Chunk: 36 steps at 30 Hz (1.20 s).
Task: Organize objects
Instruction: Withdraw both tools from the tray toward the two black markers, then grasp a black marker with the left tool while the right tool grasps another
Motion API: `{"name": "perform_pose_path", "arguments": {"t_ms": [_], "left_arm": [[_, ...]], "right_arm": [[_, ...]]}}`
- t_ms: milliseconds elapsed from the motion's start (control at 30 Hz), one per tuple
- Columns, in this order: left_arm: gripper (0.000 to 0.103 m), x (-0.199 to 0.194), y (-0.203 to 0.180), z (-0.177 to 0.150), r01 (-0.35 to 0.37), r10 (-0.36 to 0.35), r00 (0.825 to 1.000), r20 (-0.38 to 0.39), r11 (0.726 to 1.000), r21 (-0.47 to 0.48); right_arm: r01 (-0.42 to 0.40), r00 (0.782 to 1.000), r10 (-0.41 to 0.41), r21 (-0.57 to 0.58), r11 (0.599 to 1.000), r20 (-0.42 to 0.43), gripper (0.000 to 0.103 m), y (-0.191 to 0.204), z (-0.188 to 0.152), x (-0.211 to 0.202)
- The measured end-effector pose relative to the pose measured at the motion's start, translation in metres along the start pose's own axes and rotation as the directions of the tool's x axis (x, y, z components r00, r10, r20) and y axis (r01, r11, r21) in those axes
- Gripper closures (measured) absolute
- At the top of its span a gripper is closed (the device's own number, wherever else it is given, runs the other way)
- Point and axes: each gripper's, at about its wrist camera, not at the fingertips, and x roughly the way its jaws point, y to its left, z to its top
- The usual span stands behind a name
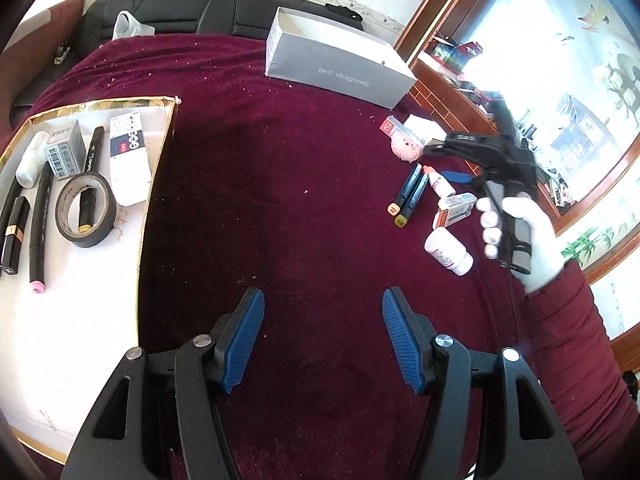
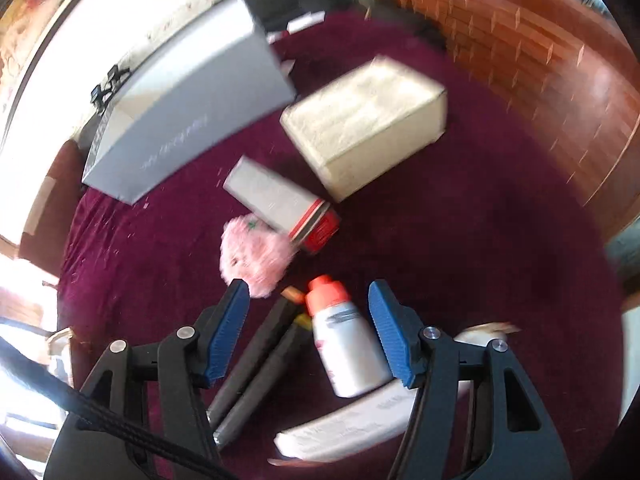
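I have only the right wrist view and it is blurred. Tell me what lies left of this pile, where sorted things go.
Observer: A white tray with a gold rim lies on the cloth's left side; your view misses it.
Operator: List its contents.
Observer: A roll of black tape, black markers, a small grey box, a white bottle and a white packet.
Operator: Report the left gripper.
Observer: The left gripper hangs open over bare red cloth, nothing between its pads.
Operator: Confirm what my jaws straddle.
Observer: The right gripper is open over the orange-capped bottle and two dark markers, gripping neither.
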Motion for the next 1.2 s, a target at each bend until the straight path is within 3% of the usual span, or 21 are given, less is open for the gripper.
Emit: {"name": "perform_pose_path", "arguments": {"t_ms": [67, 133, 233, 267, 333, 500, 667, 800, 1000, 1133, 1200], "left_arm": [[0.048, -0.003, 0.0, 0.0, -0.004, 0.004, 1.0, 0.011, 1.0, 0.005], [0.048, -0.004, 0.002, 0.001, -0.005, 0.005, 1.0, 0.02, 1.0, 0.003], [0.048, -0.004, 0.004, 0.002, -0.003, 0.003, 1.0, 0.022, 1.0, -0.007], [0.048, -0.005, 0.005, 0.002, -0.001, 0.001, 1.0, 0.025, 1.0, -0.01], [0.048, -0.005, 0.006, 0.003, -0.006, 0.006, 1.0, 0.029, 1.0, -0.007], [0.048, 0.005, 0.01, 0.015, -0.02, 0.021, 1.0, 0.023, 0.999, -0.032], [0.048, 0.023, 0.014, 0.044, -0.104, 0.108, 0.993, 0.057, 0.992, -0.067], [0.048, 0.051, 0.022, 0.067, -0.171, 0.175, 0.984, 0.039, 0.98, -0.099], [0.048, 0.09, 0.026, 0.077, -0.321, 0.321, 0.947, -0.008, 0.946, -0.036], [0.048, 0.106, 0.021, 0.077, -0.332, 0.332, 0.943, -0.034, 0.943, -0.005], [0.048, 0.113, 0.014, 0.076, -0.359, 0.36, 0.932, -0.031, 0.933, 0.035]], "right_arm": [[-0.045, 0.998, 0.044, -0.022, 0.999, -0.035, 0.04, 0.011, -0.008, 0.005], [-0.148, 0.984, 0.14, -0.068, 0.987, -0.107, 0.04, 0.029, -0.023, 0.011], [-0.292, 0.94, 0.255, -0.15, 0.944, -0.225, 0.04, 0.061, -0.051, 0.013], [-0.367, 0.91, 0.315, -0.174, 0.914, -0.269, 0.04, 0.072, -0.062, 0.009], [-0.425, 0.889, 0.364, -0.206, 0.881, -0.278, 0.04, 0.081, -0.072, -0.003], [-0.291, 0.956, 0.27, -0.246, 0.924, -0.117, 0.04, 0.08, -0.088, -0.03], [-0.215, 0.976, 0.207, -0.233, 0.948, -0.06, 0.04, 0.083, -0.104, -0.018], [-0.251, 0.967, 0.255, -0.201, 0.947, -0.006, 0.04, 0.069, -0.106, -0.013], [-0.315, 0.948, 0.317, -0.129, 0.94, -0.004, 0.04, 0.051, -0.102, -0.004], [-0.342, 0.938, 0.345, -0.12, 0.932, 0.006, 0.039, 0.05, -0.102, -0.008], [-0.34, 0.939, 0.344, -0.129, 0.931, 0.005, 0.039, 0.052, -0.104, -0.009]]}}
